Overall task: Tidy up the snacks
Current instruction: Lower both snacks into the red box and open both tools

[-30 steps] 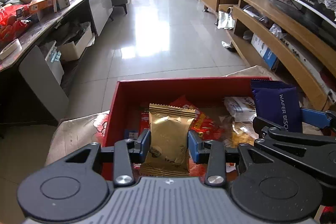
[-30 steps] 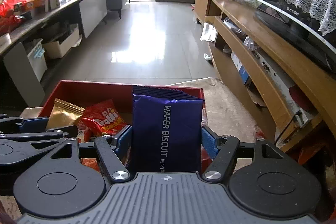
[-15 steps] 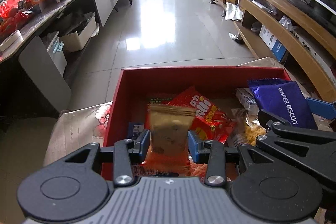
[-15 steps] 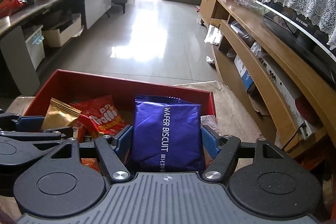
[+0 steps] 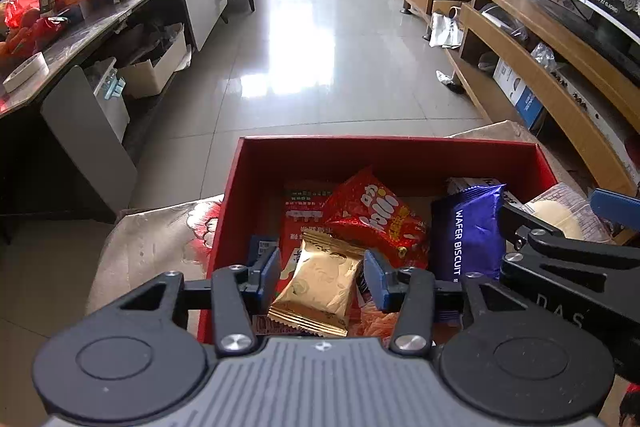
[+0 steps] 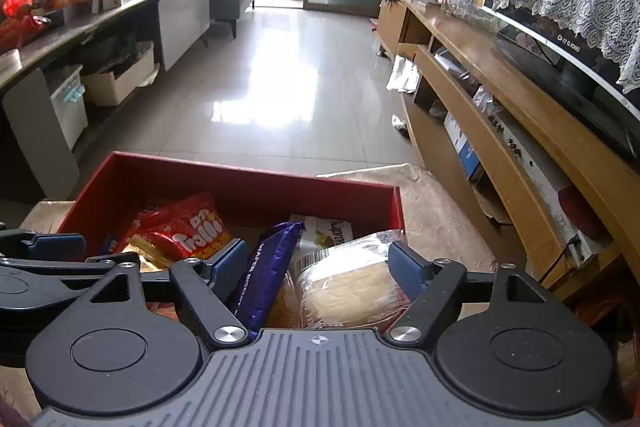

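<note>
A second ago the left gripper [image 5: 320, 269] clamped the gold packet [image 5: 318, 287] and the right gripper [image 6: 318, 263] clamped the purple packet [image 6: 264, 277]; now both have let go, and each pair of blue pads stands wide with a gap on either side of what lies between them. The gold packet has dropped into the near left part of the red box [image 5: 384, 157], lying flat and slightly tilted on the other wrappers; the purple packet has fallen inside the red box too, right of centre, leaning on edge against a clear-wrapped pale snack [image 6: 352, 285] at the box's right side. The red bag [image 5: 374, 217] rests in the middle of the box, just behind the gold packet, as before.

White letters on the purple packet read "WAFER BISCUIT"; the red bag shows rounded white lettering that cannot be made out with certainty; a white pack [image 6: 326, 229] at the back right of the box bears print too small to read.
</note>
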A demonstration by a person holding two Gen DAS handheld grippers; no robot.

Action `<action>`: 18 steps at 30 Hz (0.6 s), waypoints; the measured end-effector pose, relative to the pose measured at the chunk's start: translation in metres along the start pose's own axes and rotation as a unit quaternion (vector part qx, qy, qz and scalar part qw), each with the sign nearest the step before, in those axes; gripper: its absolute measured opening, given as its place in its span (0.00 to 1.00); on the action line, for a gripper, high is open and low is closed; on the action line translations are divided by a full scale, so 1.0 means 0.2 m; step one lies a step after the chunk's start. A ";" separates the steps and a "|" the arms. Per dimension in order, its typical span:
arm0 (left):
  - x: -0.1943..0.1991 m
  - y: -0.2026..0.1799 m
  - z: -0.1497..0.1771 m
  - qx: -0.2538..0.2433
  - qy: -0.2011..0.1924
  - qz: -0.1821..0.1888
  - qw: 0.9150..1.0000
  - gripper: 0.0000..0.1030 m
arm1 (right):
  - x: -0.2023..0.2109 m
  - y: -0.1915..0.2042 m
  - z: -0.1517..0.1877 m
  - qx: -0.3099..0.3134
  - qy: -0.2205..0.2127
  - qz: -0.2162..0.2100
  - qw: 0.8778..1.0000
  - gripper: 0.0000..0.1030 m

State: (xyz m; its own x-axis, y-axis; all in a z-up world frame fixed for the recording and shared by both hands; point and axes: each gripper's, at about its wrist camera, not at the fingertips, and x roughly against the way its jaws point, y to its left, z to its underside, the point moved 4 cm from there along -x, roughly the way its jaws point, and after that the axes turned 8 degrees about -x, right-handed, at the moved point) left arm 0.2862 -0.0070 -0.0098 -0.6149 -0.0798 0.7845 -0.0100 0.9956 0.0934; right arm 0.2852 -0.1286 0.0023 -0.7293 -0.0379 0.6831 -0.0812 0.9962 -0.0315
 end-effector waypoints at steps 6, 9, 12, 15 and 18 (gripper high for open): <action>0.07 0.00 0.02 0.000 -0.012 -0.005 1.000 0.51 | 0.07 -0.02 -0.01 -0.001 -0.011 0.006 1.000 0.82; 0.11 0.00 0.03 -0.001 -0.016 -0.006 1.000 0.53 | 0.12 -0.03 0.00 -0.010 -0.016 0.007 1.000 0.82; 0.15 0.01 0.06 -0.001 -0.020 -0.008 1.000 0.55 | 0.17 -0.05 0.01 -0.012 -0.023 0.009 1.000 0.83; 0.18 0.02 0.09 0.003 -0.022 -0.009 1.000 0.58 | 0.21 -0.06 0.04 -0.016 -0.022 0.012 1.000 0.83; 0.21 0.02 0.12 0.000 -0.022 -0.016 1.000 0.60 | 0.24 -0.07 0.08 -0.020 -0.018 0.011 1.000 0.83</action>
State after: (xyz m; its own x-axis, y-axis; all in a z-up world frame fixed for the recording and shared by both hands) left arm 0.2411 -0.0043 0.0088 -0.6481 -0.1091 0.7537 -0.0299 0.9926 0.1179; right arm 0.2392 -0.1457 0.0237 -0.7543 -0.0177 0.6563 -0.0380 0.9991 -0.0167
